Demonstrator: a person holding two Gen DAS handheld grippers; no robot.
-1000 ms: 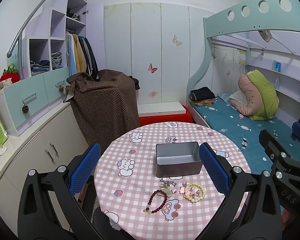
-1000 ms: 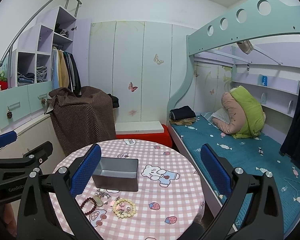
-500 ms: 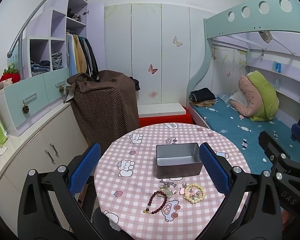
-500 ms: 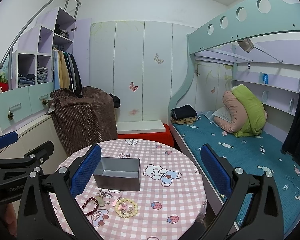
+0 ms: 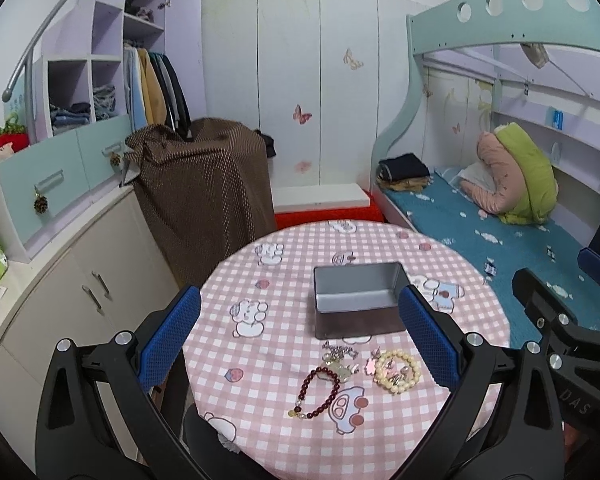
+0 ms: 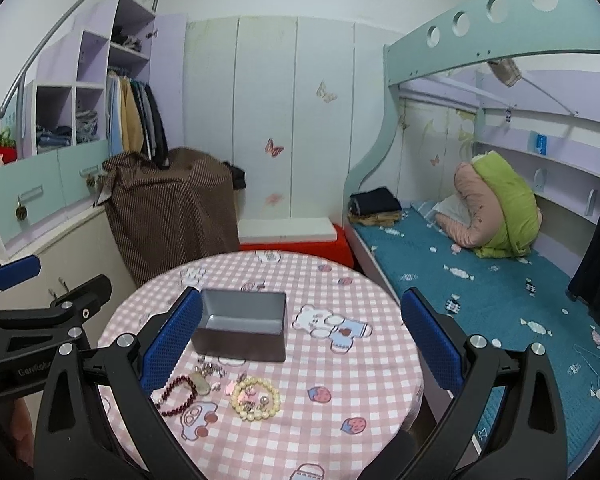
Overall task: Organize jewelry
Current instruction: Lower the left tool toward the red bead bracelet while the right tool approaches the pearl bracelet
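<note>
Approach step. Left gripper point(image 5: 300, 344) and right gripper point(image 6: 300, 340) both spread, empty, above table. Bracelets point(image 5: 396, 366) lie just below-ahead, before tin point(image 5: 356, 300). Next: descend, pinch one bracelet.

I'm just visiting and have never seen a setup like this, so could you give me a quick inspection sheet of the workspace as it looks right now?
Surface: round table under a pink checked cloth with cartoon prints.
Job's things: open grey tin, apparently empty; dark red bead bracelet, cream bead bracelet and small silver pieces lie loose in front of it.
Clutter: nothing seen on the table.
Grippers: left gripper and right gripper both open, holding nothing, above the table.
Cables: nothing seen.
Surroundings: bunk bed to the right, brown covered item, wardrobe shelves to the left.
</note>
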